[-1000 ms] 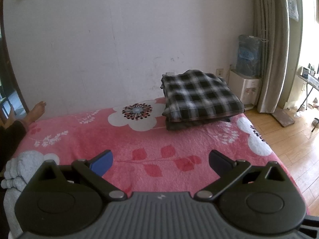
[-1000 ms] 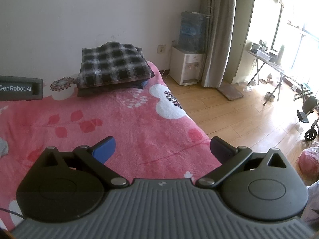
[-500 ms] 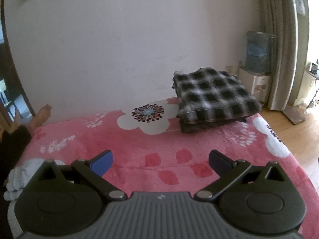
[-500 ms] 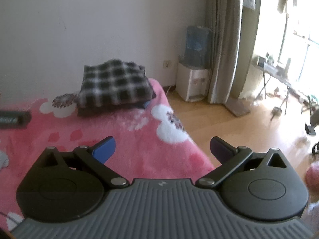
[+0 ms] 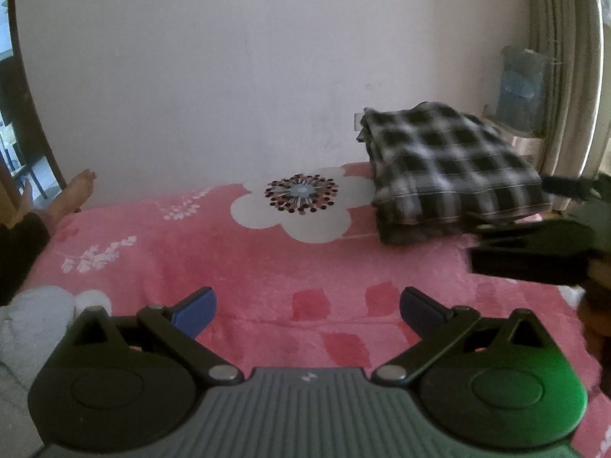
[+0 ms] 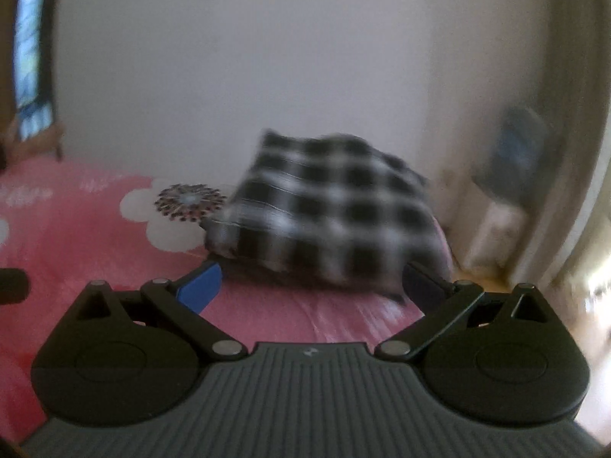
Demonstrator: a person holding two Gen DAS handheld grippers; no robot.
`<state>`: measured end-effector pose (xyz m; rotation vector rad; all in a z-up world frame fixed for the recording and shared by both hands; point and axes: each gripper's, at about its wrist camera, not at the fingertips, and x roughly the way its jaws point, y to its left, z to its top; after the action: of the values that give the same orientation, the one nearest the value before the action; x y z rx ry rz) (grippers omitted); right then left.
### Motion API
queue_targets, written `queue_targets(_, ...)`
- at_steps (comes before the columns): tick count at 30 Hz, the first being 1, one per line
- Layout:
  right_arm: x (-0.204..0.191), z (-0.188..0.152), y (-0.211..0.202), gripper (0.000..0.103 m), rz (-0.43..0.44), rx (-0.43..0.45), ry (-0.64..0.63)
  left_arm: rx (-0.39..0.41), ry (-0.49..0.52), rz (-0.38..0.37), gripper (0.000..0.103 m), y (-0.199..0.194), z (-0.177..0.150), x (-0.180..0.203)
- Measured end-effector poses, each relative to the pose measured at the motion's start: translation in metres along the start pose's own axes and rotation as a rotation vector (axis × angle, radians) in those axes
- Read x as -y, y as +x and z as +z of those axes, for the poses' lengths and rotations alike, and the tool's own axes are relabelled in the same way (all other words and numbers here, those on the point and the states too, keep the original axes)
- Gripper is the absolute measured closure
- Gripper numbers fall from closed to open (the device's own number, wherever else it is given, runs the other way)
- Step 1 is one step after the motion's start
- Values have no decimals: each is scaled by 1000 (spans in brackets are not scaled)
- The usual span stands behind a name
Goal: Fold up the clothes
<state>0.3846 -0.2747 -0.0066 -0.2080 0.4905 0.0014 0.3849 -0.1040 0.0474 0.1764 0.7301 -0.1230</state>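
Observation:
A folded black-and-white plaid garment [image 5: 450, 168] lies on a darker folded piece at the far right of the pink flowered blanket [image 5: 236, 267]. My left gripper [image 5: 307, 307] is open over bare blanket, well short of the stack. My right gripper [image 6: 311, 280] is open, close in front of the plaid stack [image 6: 324, 206], its fingers either side of the near edge; the view is blurred. The right gripper's body [image 5: 542, 252] shows at the right edge of the left wrist view. A crumpled light grey garment [image 5: 34, 316] lies at the lower left.
A person's bare foot [image 5: 74, 194] and dark sleeve [image 5: 19, 252] are at the left edge of the bed. A water dispenser [image 5: 523, 95] and curtain [image 5: 561, 68] stand past the bed's right end. A white wall rises behind.
Both views swung left. The right gripper turned from the room and floor toward the plaid stack and came close to it. It now shows in the left wrist view.

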Motion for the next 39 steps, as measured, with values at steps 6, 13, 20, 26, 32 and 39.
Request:
queue_targets(6,-44,13,74,7,49,19,-197,-25,-8,6,0,27,1,-6)
queue_targets(13,-52,5,111,26,51,-18,-232,-47,-17,6,0,45,1,-11)
queue_targets(20,-44,-10,102,29,56,14,-371,-74,-6,-8,0,56,0,-5)
queue_targets(26,-36,3,105,58,76,12,-303,-59,11,-10,0,51,-2,-2)
queue_targets(32,-33,4,111,55,103,-16,-210,-93,-15,-19,0,57,-2,-2)
queue_targets(39,11,14,69,47,221,36,-106,-87,-36,-18,0,62,-2,-6)
